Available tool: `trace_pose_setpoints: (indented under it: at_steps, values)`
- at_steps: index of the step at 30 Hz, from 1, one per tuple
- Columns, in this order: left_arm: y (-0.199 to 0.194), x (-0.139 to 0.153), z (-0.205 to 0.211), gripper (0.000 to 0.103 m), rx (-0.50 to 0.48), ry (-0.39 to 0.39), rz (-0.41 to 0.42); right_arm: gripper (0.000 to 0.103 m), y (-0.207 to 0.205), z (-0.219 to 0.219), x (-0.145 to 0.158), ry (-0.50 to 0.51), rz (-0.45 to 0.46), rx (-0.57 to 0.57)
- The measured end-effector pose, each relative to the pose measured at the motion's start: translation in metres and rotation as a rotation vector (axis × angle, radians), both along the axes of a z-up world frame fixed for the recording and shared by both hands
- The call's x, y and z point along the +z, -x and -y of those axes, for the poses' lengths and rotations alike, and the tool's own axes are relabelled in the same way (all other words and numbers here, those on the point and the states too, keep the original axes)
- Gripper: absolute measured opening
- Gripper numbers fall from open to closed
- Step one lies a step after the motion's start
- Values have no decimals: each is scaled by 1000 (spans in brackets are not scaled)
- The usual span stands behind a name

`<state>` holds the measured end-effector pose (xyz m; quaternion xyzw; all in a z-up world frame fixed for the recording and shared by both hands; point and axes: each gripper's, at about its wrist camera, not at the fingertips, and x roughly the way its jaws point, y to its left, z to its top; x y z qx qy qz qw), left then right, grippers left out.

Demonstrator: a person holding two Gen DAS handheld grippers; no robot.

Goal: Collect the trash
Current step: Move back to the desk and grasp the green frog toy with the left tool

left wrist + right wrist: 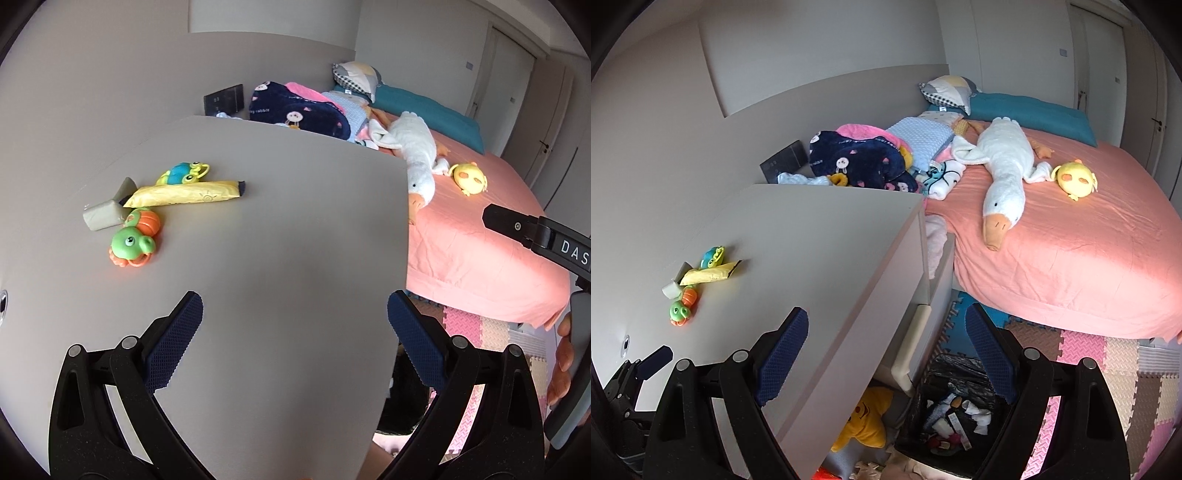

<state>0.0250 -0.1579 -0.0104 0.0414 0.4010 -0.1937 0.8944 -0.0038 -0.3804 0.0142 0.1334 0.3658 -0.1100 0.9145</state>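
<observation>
- Between my left gripper's (295,325) spread blue fingers (177,343) lay only bare grey desk (277,221); they pinched nothing.
- Beyond those fingers, toward the desk's far left, I saw the yellow wrapper (186,192) lying flat, one end resting against a grey crumpled packet (105,214).
- Beside the wrapper sat a green-and-orange turtle toy (135,236) on the near side and a blue-and-green frog toy (184,173) on the far side, both close to it.
- On my right, the right gripper (886,354) hung with its fingers (783,354) also spread apart and holding nothing, above the desk's edge.
- Below the right gripper, on the floor beside the desk, stood a bin (956,410) lined with a black bag, with scraps of paper and packaging already in it.
- Next to the bin, under the desk, lay a yellow star cushion (866,421).
- Farther out stretched the pink bed (1071,251), with a white goose plush (1004,166) and a small yellow chick plush (1075,179) on it.
</observation>
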Motion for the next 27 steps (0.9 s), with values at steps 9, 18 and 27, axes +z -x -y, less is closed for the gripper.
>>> trace_pose_setpoints:
  at_steps: [9, 18, 27]
  values:
    - [-27, -7, -47, 97, 112, 1, -10, 87, -31, -42, -2, 4, -2, 85]
    - [-63, -14, -83, 97, 177, 6, -19, 87, -69, -69, -14, 4, -31, 159]
    - [-103, -27, -105, 97, 209, -14, -30, 87, -107, -89, -22, 3, -52, 202]
